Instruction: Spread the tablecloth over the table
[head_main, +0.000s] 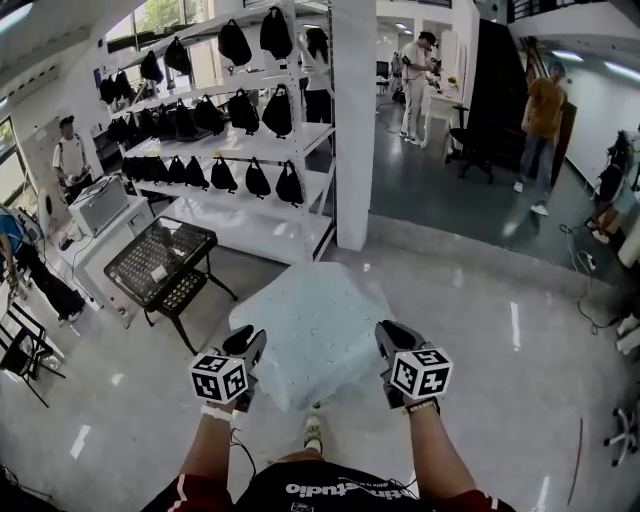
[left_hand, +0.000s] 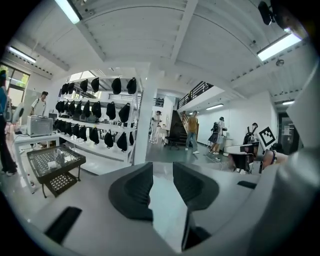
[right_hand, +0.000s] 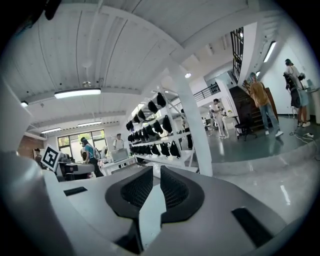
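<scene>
**A:** State of the left gripper (head_main: 252, 340)?

**B:** Clamped on the tablecloth (head_main: 318, 322). In the left gripper view, the gap between its jaws is filled by pale cloth.

**A:** And the right gripper (head_main: 393, 334)?

**B:** Also clamped on the cloth. A thin fold is pinched between its jaws, which are set closer together than the left pair.

**A:** Cloth position?

**B:** It is held up by its near edge between the two grippers, in front of the person, and hangs away and down from them. The surface is puffed and rumpled, not flat. Whatever is under it is hidden.

**A:** Surroundings?

**B:** A black mesh table (head_main: 160, 262) is seen left of the cloth, apart from it. A white rack (head_main: 305, 215) hung with black bags (head_main: 277, 112) is set behind, with a white pillar (head_main: 353, 120) beside it. A shoe (head_main: 313, 432) is seen on the floor (head_main: 500, 330) below the near edge.
</scene>
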